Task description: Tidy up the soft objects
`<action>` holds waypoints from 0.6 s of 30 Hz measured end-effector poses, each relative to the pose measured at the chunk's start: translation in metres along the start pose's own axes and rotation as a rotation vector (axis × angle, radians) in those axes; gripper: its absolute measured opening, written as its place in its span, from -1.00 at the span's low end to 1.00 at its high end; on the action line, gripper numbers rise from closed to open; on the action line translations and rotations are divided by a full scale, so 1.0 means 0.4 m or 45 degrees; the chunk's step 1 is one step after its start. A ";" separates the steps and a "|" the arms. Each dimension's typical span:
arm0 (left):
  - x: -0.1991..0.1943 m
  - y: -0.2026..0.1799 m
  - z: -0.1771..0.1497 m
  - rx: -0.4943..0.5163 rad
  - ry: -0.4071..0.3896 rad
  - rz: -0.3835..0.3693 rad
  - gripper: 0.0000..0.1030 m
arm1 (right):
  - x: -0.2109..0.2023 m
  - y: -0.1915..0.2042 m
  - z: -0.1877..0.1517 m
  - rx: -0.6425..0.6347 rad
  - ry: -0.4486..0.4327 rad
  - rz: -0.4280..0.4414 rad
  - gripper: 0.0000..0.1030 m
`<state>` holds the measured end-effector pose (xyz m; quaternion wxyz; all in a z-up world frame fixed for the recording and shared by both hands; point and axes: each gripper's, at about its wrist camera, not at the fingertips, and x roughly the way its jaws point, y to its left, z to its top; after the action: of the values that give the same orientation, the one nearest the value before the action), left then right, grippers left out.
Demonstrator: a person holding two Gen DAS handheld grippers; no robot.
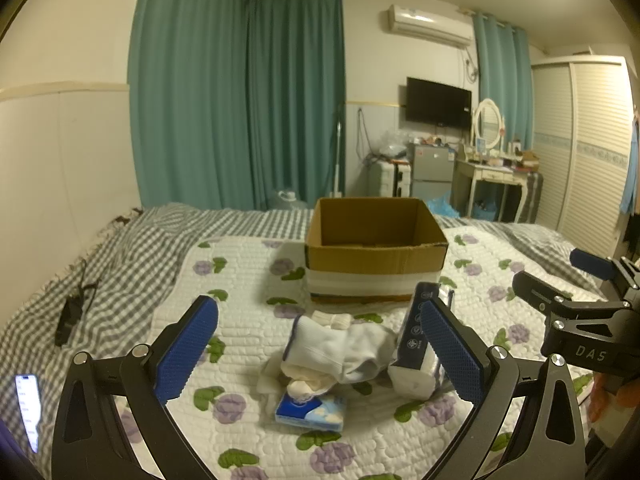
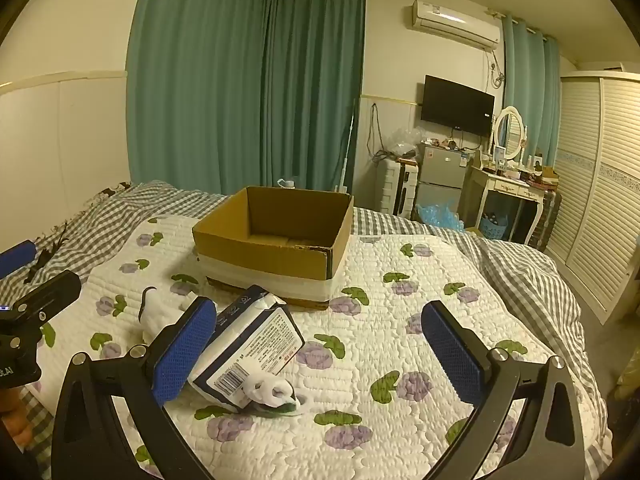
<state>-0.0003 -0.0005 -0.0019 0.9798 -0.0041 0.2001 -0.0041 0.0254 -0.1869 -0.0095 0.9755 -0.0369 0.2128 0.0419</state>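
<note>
I've got both tools hovering over the bed, nothing gripped yet. Left gripper (image 1: 320,344) has jaws spread wide, pile of soft stuff sitting between and beyond the pads. Right gripper (image 2: 316,340) also wide apart, empty.

Progress: basically at the start, as far as I can judge. The cardboard box (image 1: 376,258) at 12 o'clock on the floral quilt (image 1: 240,264) looks empty inside from both wrist cams; only bare bottom shows. So nothing's sorted yet.

What's left, all short of the box, approx center of left cam:
- white socks (image 1: 340,350), bunched, lying on top of other items
- blue tissue pack (image 1: 310,410) at 6 o'clock from the socks, partly under them
- wrapped tissue brick (image 2: 248,344) at 3 o'clock from the socks, tilted, leaning on the heap; in right cam it's touching or v. near my left-side pad
- small rolled white sock (image 2: 270,390) w/ green edge, just by the brick's lower end

Phone (image 1: 28,412) glows at 8 o'clock on the gingham sheet, not part of job.

I reckon every item still needs moving into the box.
</note>
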 end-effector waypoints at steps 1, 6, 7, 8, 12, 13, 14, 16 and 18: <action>0.000 -0.001 0.000 0.001 0.000 0.000 1.00 | 0.000 -0.004 -0.008 -0.001 0.000 0.001 1.00; 0.002 0.000 -0.001 0.003 0.003 -0.001 1.00 | 0.003 0.000 -0.010 -0.004 -0.001 0.004 1.00; 0.002 0.000 -0.001 0.003 0.003 -0.001 1.00 | 0.004 0.001 -0.010 -0.004 0.001 0.004 1.00; 0.000 0.000 0.000 0.003 0.003 -0.002 1.00 | 0.006 0.003 -0.006 -0.005 0.004 0.003 1.00; 0.002 0.000 0.000 0.005 0.004 0.000 1.00 | 0.006 0.003 -0.007 -0.004 0.005 0.002 1.00; 0.001 -0.001 0.001 0.006 0.005 0.001 1.00 | 0.007 0.004 -0.003 -0.006 0.007 0.001 1.00; 0.002 0.000 0.001 0.005 0.005 0.000 1.00 | 0.007 0.004 -0.003 -0.007 0.008 0.001 1.00; 0.002 -0.001 0.000 0.006 0.006 0.000 1.00 | 0.004 -0.001 -0.013 -0.006 0.009 0.000 1.00; 0.001 -0.002 0.000 0.007 0.006 0.000 1.00 | 0.006 -0.001 -0.016 -0.005 0.012 -0.005 1.00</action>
<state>0.0001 -0.0012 -0.0022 0.9793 -0.0014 0.2023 -0.0048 0.0249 -0.1876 -0.0160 0.9745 -0.0396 0.2173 0.0401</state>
